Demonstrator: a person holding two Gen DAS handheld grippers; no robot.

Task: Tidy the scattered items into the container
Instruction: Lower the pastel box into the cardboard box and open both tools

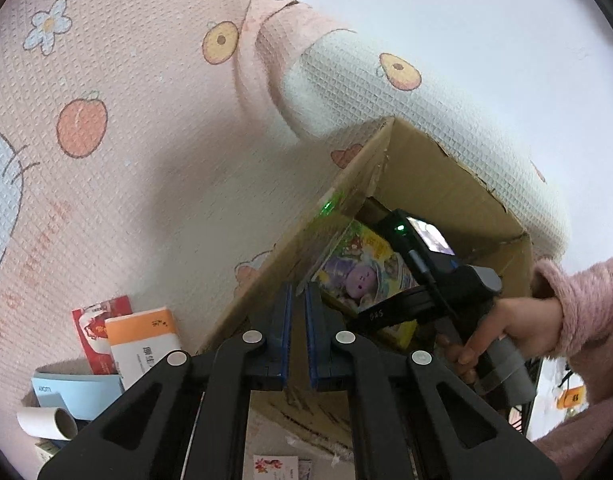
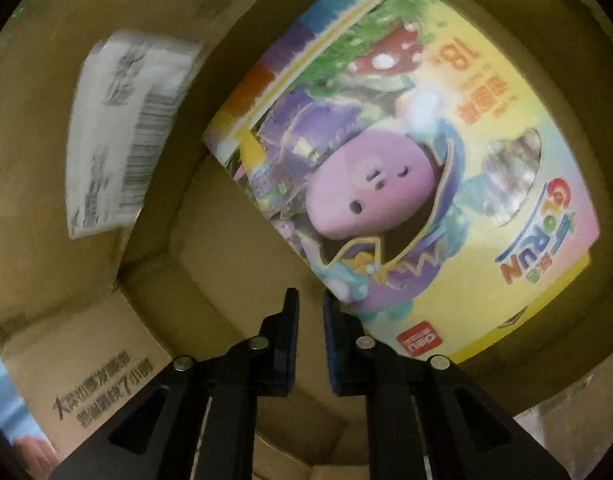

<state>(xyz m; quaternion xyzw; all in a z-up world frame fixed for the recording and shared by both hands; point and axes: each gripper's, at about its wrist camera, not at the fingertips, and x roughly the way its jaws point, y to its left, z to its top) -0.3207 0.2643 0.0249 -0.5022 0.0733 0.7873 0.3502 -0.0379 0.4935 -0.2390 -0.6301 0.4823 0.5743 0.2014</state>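
Note:
A brown cardboard box (image 1: 298, 240) stands open on a pink patterned cover. Inside it lies a colourful toy box (image 2: 406, 184) with a purple character on its lid, also seen in the left wrist view (image 1: 362, 272). My left gripper (image 1: 299, 300) is shut, with its tips right at the box's near rim. A hand (image 1: 486, 340) in a pink sleeve holds the right gripper down into the box. My right gripper (image 2: 310, 300) is shut over the box floor (image 2: 226, 264) with nothing between its pads; its right fingertip overlaps the toy box's near corner.
Left of the box lie an orange and white book (image 1: 142, 340), a red packet (image 1: 94, 320), a light blue carton (image 1: 82, 392) and a cardboard tube (image 1: 46, 424). A small flowered card (image 1: 274, 464) lies near the bottom edge. A shipping label (image 2: 126, 128) is stuck to the box's wall.

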